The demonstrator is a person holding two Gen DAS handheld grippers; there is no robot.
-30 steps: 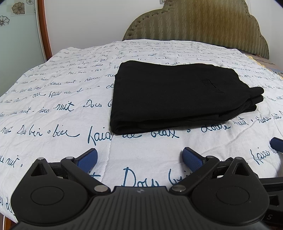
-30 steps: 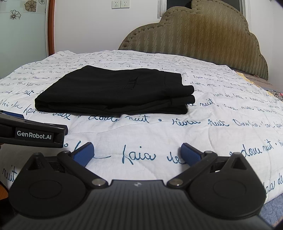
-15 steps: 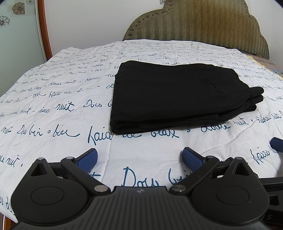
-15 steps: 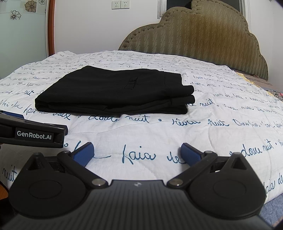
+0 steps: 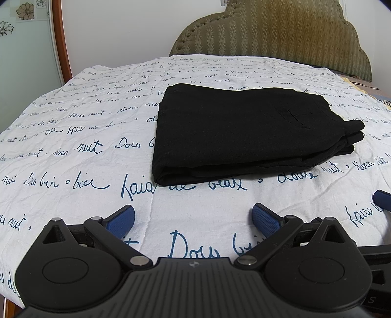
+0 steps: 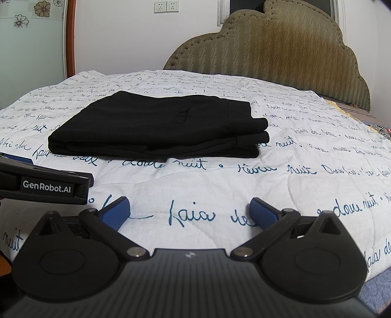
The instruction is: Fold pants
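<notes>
On the white script-printed bedspread [image 5: 73, 137], lying folded: black fabric pants [image 5: 244, 132]. Near its front edge, hovering wide-open, gripping nothing: left gripper [image 5: 193, 216], right gripper [image 6: 188, 211].

This is a bedroom in a home. A bed [image 6: 281, 186] fills both views, covered by a white quilted bedspread [image 5: 80, 151] printed with blue handwritten script. At its far end stands a scalloped, olive-green padded headboard [image 6: 281, 56] with stud trim, set against a plain white wall [image 6: 117, 36] that carries a pair of wall sockets [image 6: 166, 6]. To the left, a wood-framed panel with flower decals [image 5: 25, 11] stands beside the bed.
</notes>
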